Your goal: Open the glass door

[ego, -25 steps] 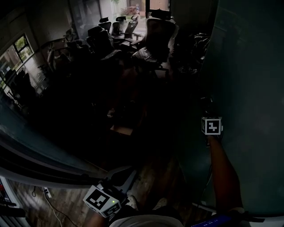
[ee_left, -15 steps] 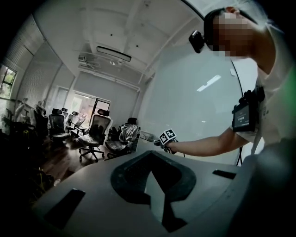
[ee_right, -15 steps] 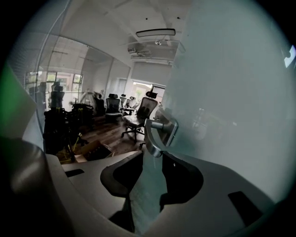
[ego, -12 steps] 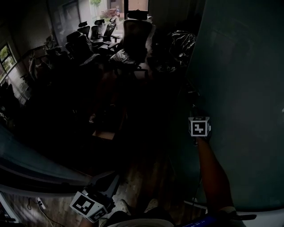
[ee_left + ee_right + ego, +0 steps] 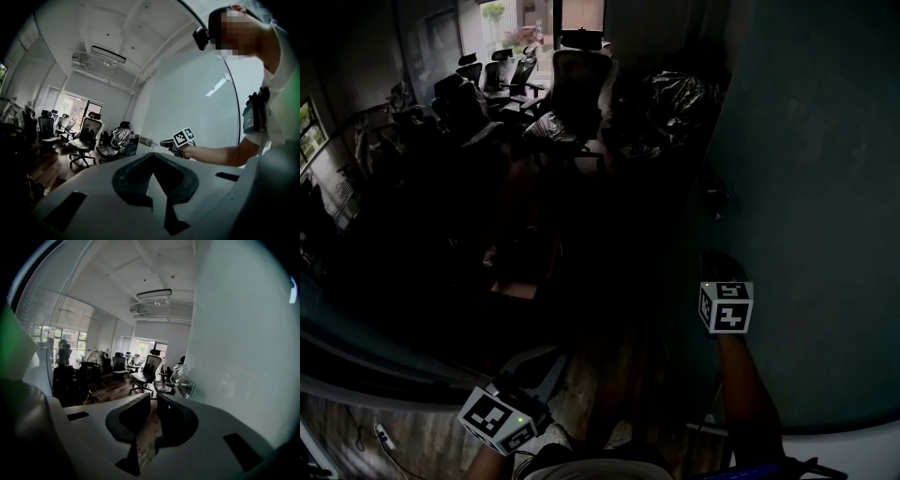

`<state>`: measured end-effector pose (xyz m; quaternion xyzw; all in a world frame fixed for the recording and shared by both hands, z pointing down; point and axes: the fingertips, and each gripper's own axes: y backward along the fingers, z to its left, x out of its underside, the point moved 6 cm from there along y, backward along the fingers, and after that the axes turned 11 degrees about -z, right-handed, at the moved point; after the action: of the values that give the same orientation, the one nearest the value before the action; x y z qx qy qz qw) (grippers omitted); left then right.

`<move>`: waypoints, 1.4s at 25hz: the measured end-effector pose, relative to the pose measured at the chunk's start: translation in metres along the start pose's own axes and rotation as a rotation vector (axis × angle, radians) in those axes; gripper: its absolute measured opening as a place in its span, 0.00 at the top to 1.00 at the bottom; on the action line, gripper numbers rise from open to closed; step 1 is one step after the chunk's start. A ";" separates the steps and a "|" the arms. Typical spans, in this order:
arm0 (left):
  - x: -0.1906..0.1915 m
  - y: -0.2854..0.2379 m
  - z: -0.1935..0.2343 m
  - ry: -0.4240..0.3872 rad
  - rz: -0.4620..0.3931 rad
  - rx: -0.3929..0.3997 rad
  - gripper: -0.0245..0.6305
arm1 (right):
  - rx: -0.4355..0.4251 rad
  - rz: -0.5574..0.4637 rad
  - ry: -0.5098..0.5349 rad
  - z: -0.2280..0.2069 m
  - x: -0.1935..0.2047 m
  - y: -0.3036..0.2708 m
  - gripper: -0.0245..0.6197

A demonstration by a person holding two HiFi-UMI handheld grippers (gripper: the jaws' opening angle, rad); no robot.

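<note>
Right gripper: jaws stand a narrow slit apart and have just been closing, with nothing between them, only floor showing through.
Left gripper: tips pressed together and empty, held low and well to the left of the door.
Glass door: close on the right gripper's right side, its pane running away along the line the jaws point.
Door handle: a metal handle sticking out of the pane, ahead and slightly right of the jaw tips, apart from them.
Nearer hand: the right, by a wide margin.
Progress: the doorway ahead looks open, so the door probably needs little more than a push on its face or handle.
Beyond: office chairs stand well ahead in the room, none near the pane.
</note>
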<state>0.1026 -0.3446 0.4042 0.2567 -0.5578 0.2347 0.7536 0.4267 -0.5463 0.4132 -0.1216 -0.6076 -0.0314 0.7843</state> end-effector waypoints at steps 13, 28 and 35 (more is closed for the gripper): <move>-0.021 -0.017 -0.006 -0.035 -0.012 0.059 0.97 | -0.047 -0.170 -0.096 0.053 -0.040 0.131 0.96; -0.045 -0.023 -0.020 -0.062 -0.043 0.118 0.97 | -0.152 -0.241 -0.139 0.099 -0.043 0.213 0.96; -0.049 -0.017 -0.022 -0.056 -0.046 0.107 0.97 | -0.203 -0.269 -0.176 0.109 -0.053 0.222 0.96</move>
<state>0.1164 -0.3462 0.3498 0.3157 -0.5594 0.2394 0.7281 0.3535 -0.3117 0.3538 -0.1200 -0.6783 -0.1866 0.7005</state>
